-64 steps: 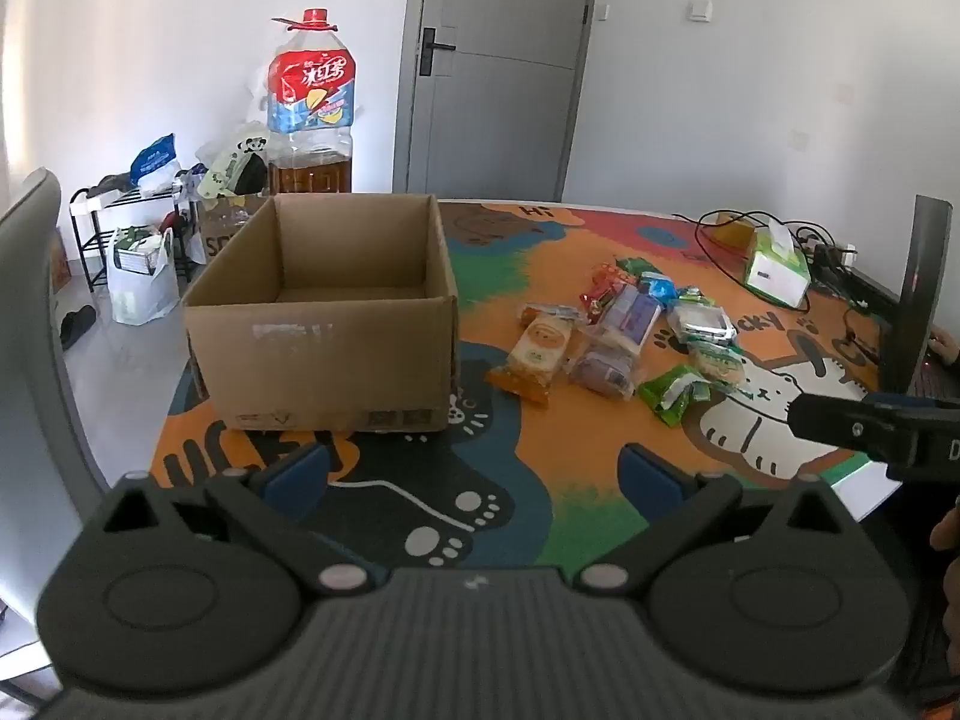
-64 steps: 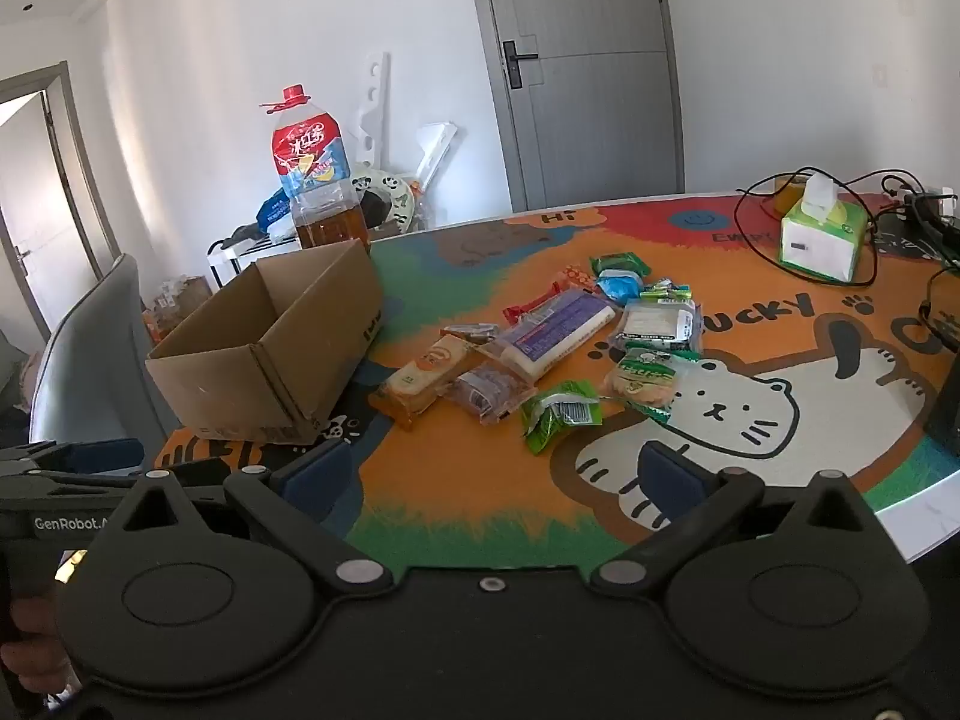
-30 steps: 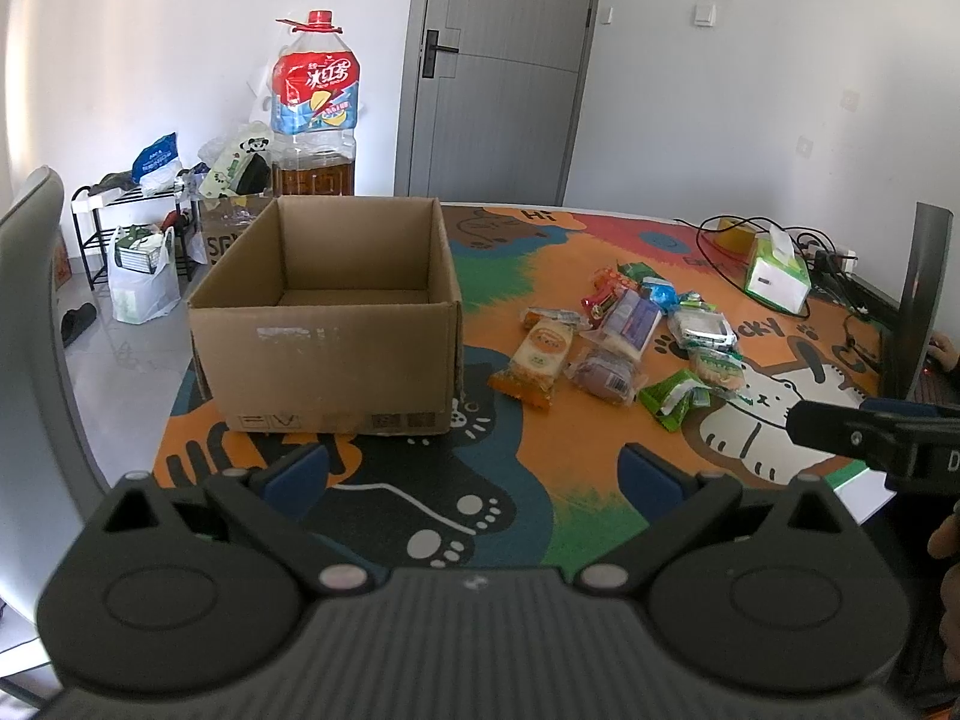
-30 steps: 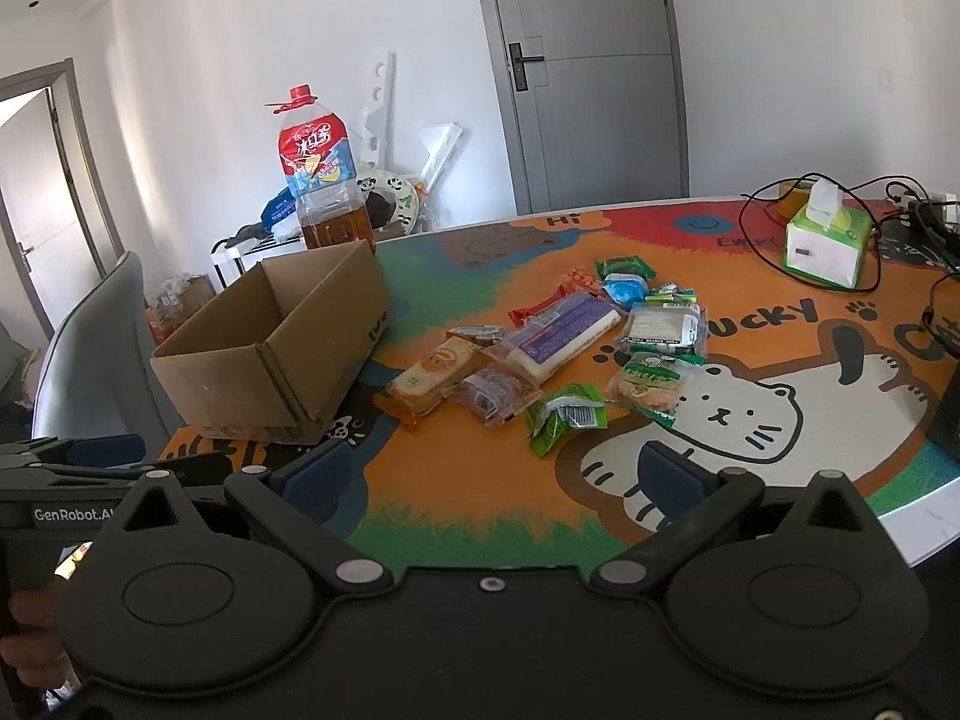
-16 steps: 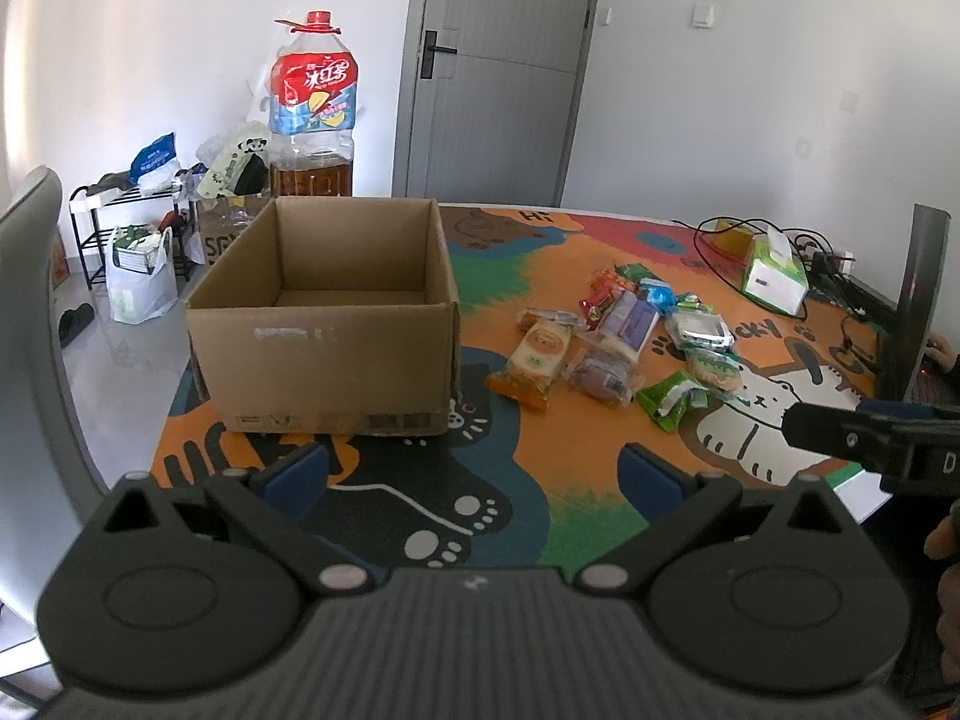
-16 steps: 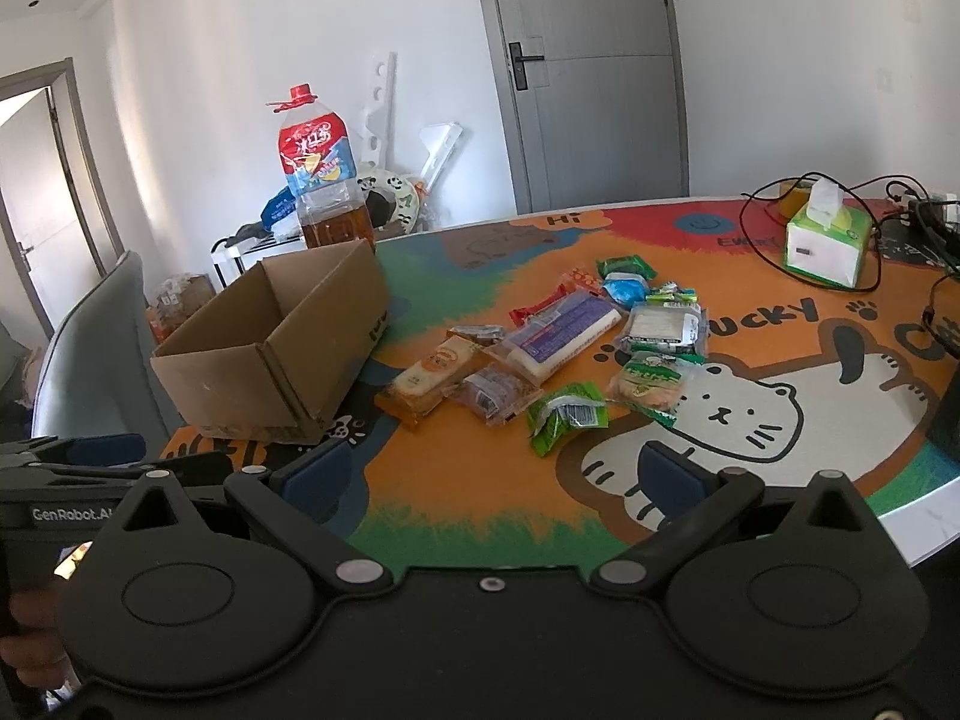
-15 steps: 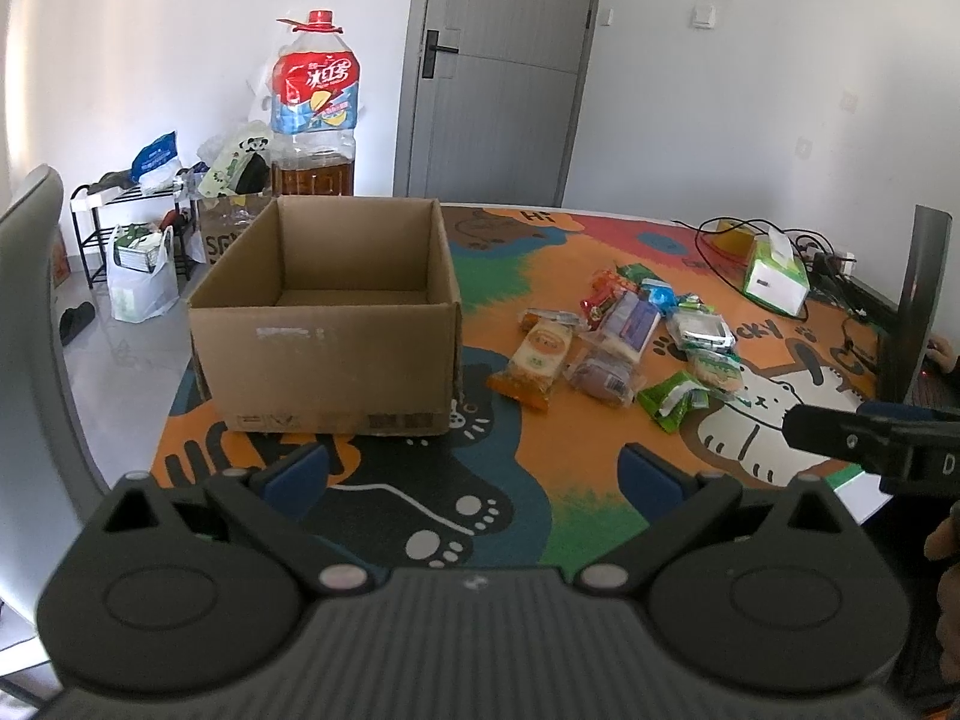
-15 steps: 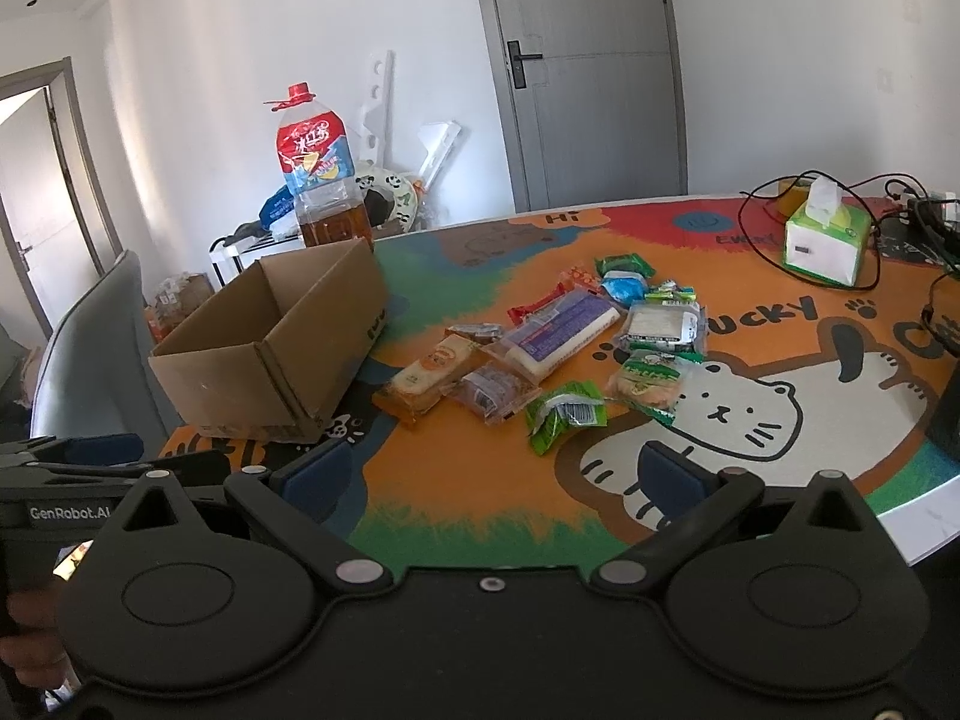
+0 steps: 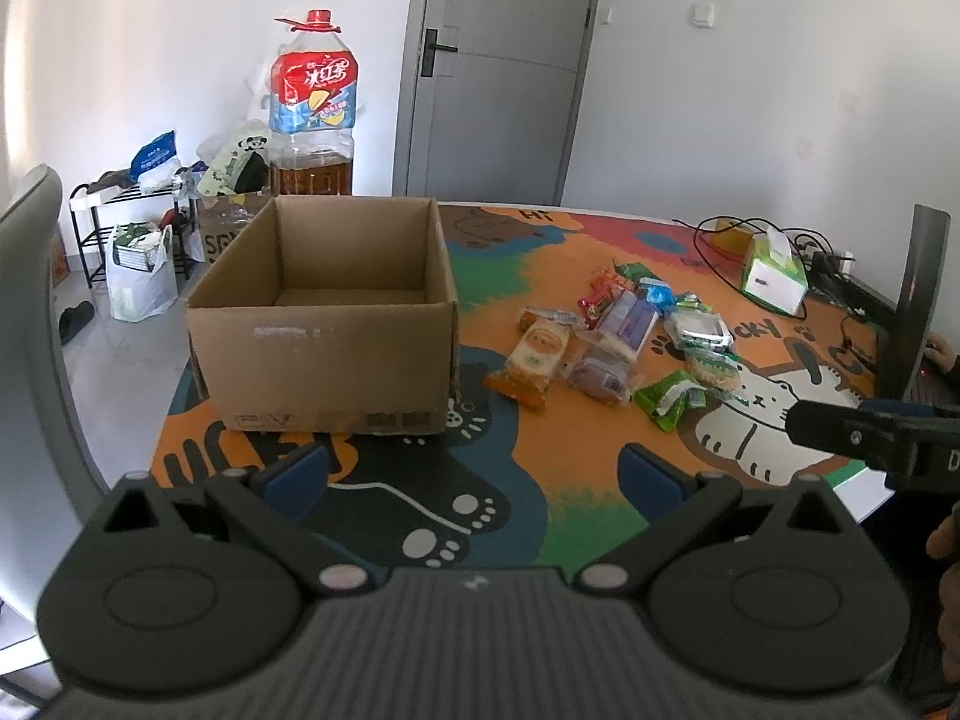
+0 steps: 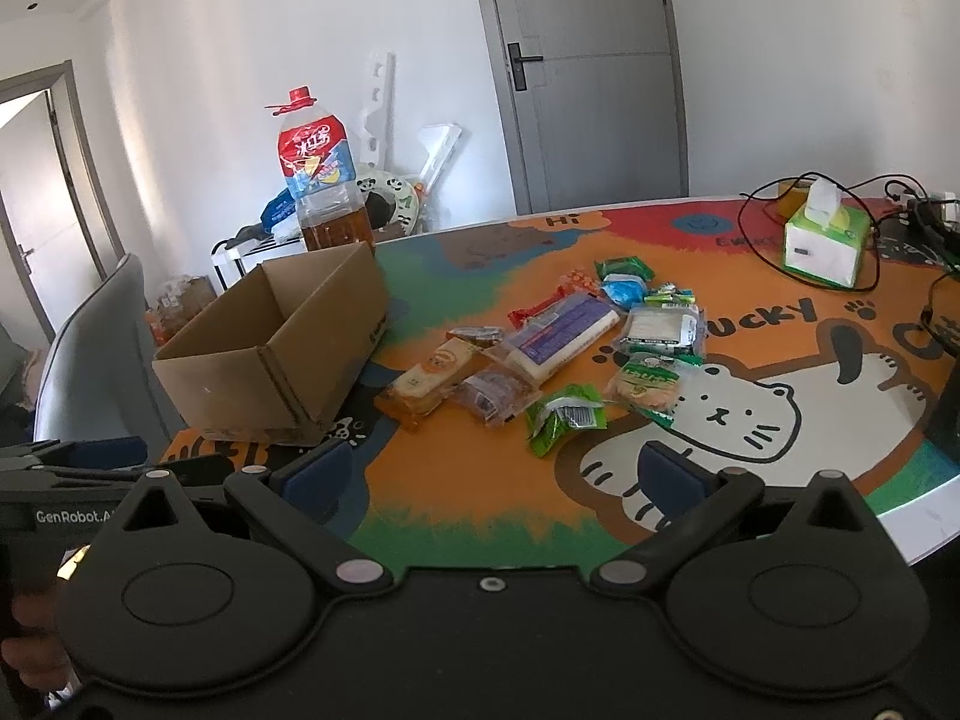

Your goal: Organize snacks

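Note:
An open, empty cardboard box (image 9: 324,324) stands on the left of a colourful cat-print table mat (image 9: 480,504); it also shows in the right wrist view (image 10: 270,354). Several snack packets lie in a loose pile to its right: an orange cracker pack (image 9: 534,360), a purple-white pack (image 10: 558,336), a green packet (image 10: 561,417). My left gripper (image 9: 474,471) is open and empty, above the table's near edge in front of the box. My right gripper (image 10: 492,471) is open and empty, near the front edge before the snacks.
A large iced-tea bottle (image 9: 312,120) stands behind the box. A green tissue box (image 10: 825,246) and black cables (image 10: 900,204) lie at the far right. A grey chair (image 9: 30,324) is at the left. A dark screen (image 9: 918,300) stands at the right edge.
Both views have drifted only slightly; the snacks and box have not moved, and both grippers stay open and empty.

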Motion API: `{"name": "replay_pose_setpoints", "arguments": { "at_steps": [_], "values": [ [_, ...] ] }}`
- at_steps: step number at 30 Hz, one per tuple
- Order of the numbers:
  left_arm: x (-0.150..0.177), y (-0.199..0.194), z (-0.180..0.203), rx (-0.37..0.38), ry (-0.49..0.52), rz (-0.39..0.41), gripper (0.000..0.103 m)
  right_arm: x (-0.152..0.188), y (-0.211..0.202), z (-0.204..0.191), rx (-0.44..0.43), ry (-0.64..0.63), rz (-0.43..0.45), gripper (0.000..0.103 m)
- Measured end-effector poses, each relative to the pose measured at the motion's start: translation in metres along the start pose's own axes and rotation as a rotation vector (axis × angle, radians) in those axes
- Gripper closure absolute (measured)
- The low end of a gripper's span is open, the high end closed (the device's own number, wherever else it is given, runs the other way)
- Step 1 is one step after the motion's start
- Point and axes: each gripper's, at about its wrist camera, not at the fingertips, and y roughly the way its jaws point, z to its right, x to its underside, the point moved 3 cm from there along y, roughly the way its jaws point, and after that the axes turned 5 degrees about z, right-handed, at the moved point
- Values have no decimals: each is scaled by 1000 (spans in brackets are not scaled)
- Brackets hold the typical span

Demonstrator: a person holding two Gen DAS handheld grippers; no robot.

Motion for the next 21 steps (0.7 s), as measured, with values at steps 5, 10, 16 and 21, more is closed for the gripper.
{"name": "replay_pose_setpoints", "arguments": {
  "at_steps": [5,10,16,21],
  "values": [
    [0,0,0,2,1,1,1,-1,0,1,1,1,3,0],
    [0,-1,0,3,0,0,1,0,0,0,4,1,3,0],
    [0,-1,0,5,0,0,1,0,-1,0,3,0,3,0],
    [0,-1,-1,4,-2,-3,1,0,-1,0,6,3,1,0]
  ]
}}
